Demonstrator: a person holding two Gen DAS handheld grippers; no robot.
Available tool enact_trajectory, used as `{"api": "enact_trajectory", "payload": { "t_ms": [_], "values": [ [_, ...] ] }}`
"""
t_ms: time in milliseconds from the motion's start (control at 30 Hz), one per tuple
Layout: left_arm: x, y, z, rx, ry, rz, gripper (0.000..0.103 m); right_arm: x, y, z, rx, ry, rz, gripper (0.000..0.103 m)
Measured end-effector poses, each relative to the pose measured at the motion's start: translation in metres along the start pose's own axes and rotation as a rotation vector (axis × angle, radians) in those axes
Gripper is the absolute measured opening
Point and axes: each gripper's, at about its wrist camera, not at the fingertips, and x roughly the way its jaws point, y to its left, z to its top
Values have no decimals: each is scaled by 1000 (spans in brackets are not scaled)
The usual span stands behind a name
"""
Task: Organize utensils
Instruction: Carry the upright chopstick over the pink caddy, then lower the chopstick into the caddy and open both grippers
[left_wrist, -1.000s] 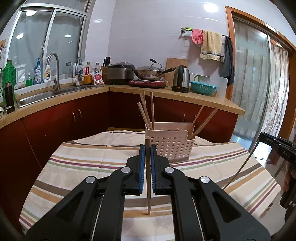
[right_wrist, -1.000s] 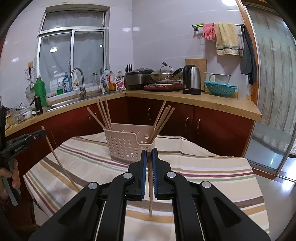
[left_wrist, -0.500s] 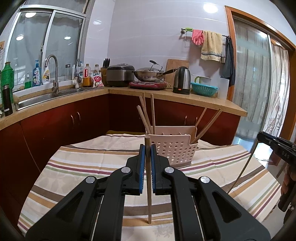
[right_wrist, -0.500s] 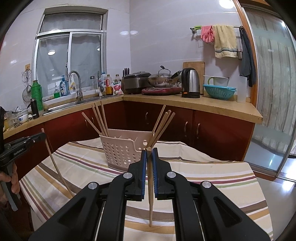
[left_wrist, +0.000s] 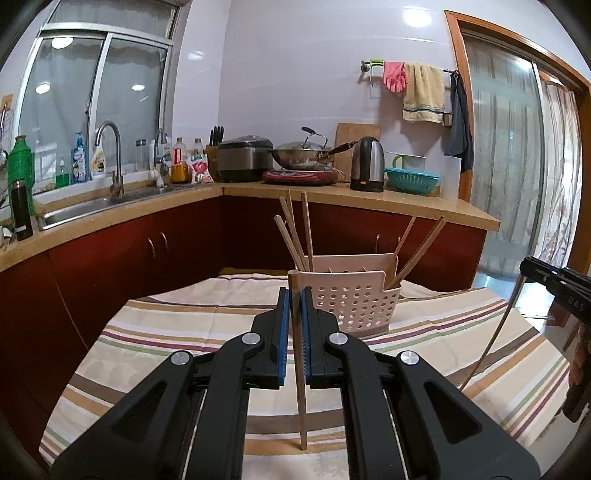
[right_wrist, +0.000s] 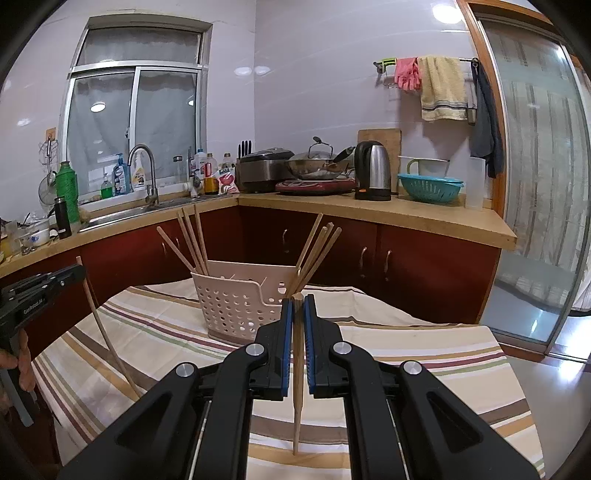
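Observation:
A pink perforated basket stands on the striped tablecloth, with several wooden chopsticks leaning out of its left and right ends. My left gripper is shut on one upright chopstick, short of the basket's near left corner. My right gripper is shut on another upright chopstick, just in front of the basket's right end. Each gripper also shows at the edge of the other's view: the right gripper with its chopstick, the left gripper with its own.
The round table fills the foreground; its edge drops off on both sides. Behind runs a red-fronted kitchen counter with sink, rice cooker, wok, kettle and teal colander. A glass sliding door is at the right. A hand holds the left gripper's handle.
Both views have tilted slightly, so the basket sits a little lower and nearer in frame. Both grippers stay shut on their chopsticks.

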Motion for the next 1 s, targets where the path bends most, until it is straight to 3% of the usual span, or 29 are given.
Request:
{"api": "enact_trajectory", "payload": {
  "t_ms": [300, 500, 700, 1000],
  "values": [
    [-10, -13, -2, 17, -35, 3, 7, -8, -4, -2, 30, -16, 5, 7],
    [-20, -14, 8, -9, -56, -36, 7, -16, -9, 4, 54, -41, 21, 7],
    [-25, -18, 35, -28, -100, -90, 7, -21, -7, 23, 50, -89, 48, 7],
    [-18, -34, 97, 7, -243, -118, 7, -17, -3, 71, 32, -206, 73, 7]
  ]
}}
